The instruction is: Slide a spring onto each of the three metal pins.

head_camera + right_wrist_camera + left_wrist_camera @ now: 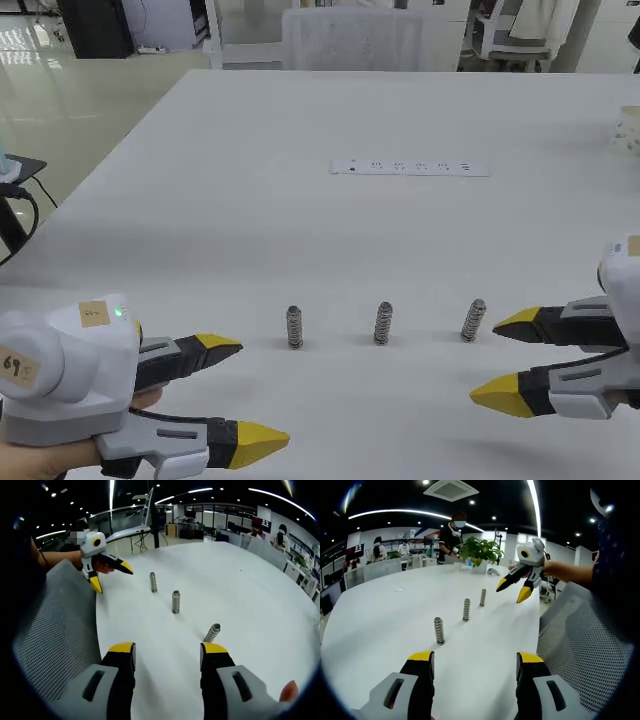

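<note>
Both grippers hover low over the white table [200, 200], held nearly flat, with their yellow tips pointing inward toward each other. The left gripper [245, 392] has its jaws spread wide, and nothing is between them. The right gripper [505, 360] is the same, wide apart and empty.

Three springs stand in a row on the table between them. The first spring [294, 327] and the middle spring [383, 323] are upright. The last spring [473, 320] leans, just beside the upper tip of the right gripper, and I cannot tell if they touch. The pins are hidden inside the coils.

On the left gripper's body a tan label [18, 368] shows the number 69. A smaller sticker [93, 313] has writing too small to read. The right gripper's body is cut off by the picture edge. A power strip [410, 167] lies farther back on the table.
</note>
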`<state>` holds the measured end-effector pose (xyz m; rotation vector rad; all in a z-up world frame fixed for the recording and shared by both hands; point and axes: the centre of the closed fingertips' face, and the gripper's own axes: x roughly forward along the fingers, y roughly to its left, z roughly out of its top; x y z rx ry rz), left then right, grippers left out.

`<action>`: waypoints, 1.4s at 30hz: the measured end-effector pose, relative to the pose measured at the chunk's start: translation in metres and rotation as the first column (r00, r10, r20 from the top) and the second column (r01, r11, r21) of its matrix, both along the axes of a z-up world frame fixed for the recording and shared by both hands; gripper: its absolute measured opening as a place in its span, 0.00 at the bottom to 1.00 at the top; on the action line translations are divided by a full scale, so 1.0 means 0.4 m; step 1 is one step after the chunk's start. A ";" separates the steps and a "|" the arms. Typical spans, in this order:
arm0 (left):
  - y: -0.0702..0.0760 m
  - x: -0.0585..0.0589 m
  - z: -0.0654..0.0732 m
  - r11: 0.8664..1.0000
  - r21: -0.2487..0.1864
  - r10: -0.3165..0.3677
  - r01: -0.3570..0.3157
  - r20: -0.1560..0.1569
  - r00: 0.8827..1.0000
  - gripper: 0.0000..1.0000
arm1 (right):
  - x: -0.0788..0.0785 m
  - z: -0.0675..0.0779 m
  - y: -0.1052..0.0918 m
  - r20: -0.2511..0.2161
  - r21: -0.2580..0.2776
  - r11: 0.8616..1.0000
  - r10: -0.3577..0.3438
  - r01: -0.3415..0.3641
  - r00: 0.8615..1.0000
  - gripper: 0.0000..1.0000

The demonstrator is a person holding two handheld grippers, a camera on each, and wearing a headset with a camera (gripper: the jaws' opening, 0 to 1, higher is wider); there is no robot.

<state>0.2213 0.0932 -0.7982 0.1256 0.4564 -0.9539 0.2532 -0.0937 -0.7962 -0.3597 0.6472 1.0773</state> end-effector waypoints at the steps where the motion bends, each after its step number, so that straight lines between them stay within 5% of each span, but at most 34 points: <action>1: 0.000 0.000 0.001 1.000 0.000 0.001 -0.001 0.000 1.000 0.62 | 0.000 0.000 -0.007 0.005 0.005 1.000 -0.007 0.007 1.000 0.53; 16: 0.002 -0.004 -0.008 1.000 -0.004 0.012 -0.012 -0.012 1.000 0.62 | -0.003 -0.005 -0.052 0.074 0.093 0.995 -0.045 0.038 0.996 0.72; 42: 0.032 0.024 -0.007 0.994 -0.036 0.099 -0.099 -0.003 0.995 0.66 | 0.007 -0.003 -0.092 0.062 0.138 0.985 -0.116 0.106 0.991 0.75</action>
